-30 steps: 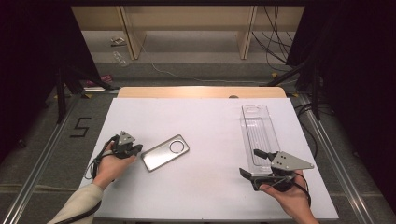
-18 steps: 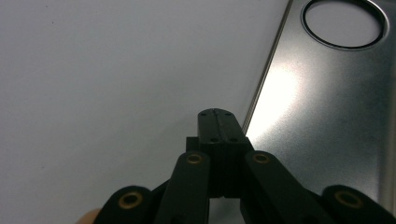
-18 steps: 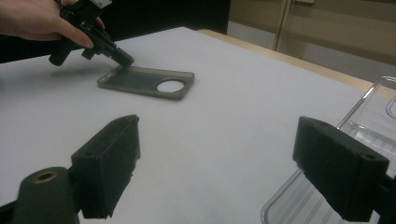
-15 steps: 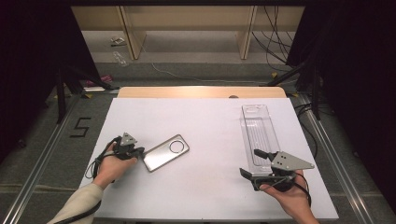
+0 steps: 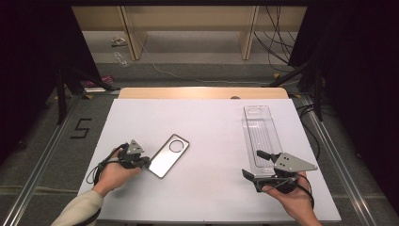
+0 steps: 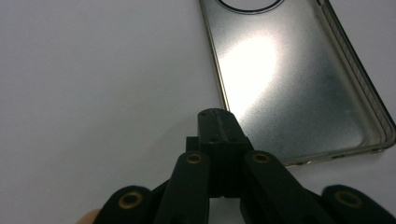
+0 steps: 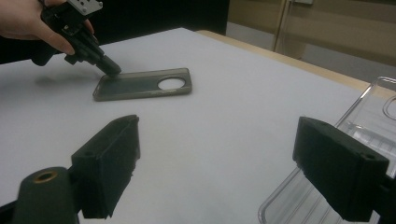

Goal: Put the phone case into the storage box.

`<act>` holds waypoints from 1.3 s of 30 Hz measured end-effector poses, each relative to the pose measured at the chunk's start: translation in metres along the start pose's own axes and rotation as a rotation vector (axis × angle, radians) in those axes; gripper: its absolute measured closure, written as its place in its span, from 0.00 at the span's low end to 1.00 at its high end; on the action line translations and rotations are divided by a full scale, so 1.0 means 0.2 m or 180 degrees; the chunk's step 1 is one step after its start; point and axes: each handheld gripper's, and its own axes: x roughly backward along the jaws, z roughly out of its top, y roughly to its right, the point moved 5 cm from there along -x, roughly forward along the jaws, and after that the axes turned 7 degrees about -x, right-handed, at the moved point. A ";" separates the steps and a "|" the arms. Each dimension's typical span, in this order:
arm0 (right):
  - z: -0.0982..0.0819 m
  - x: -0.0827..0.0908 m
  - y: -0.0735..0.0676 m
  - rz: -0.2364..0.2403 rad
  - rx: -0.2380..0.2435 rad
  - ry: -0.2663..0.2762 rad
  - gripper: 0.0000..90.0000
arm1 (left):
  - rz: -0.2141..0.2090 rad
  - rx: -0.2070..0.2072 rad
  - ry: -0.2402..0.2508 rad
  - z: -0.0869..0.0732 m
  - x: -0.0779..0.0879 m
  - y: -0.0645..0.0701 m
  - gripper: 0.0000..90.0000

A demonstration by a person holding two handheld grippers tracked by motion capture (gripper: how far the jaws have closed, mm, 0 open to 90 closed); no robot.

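A smoky translucent phone case [image 5: 169,155] lies flat on the white table, left of centre, its round camera hole at the far end. My left gripper [image 5: 145,162] is shut with nothing between its jaws. Its closed tip [image 6: 217,119] sits at the case's [image 6: 289,88] near left edge. The right gripper view shows that tip [image 7: 112,70] pressing down on the corner of the case [image 7: 140,86]. My right gripper [image 5: 251,164] stands open and holds nothing, just in front of a clear plastic case [image 5: 261,134]. Its two pads [image 7: 116,154] are wide apart.
The clear plastic case [image 7: 373,121] lies lengthwise at the right of the table. A wooden strip [image 5: 202,92] runs along the table's far edge. White tabletop [image 5: 211,141] stretches between the two hands. Cables trail on the floor at both sides.
My left gripper has edged slightly right, toward the phone case's near end. The right gripper and both cases have stayed where they were.
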 end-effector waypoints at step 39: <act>0.00 0.00 0.00 0.0005 -0.0005 -0.0008 0.18 | -0.0349 -0.0415 -0.0165 0.06 0.01 0.20 1.00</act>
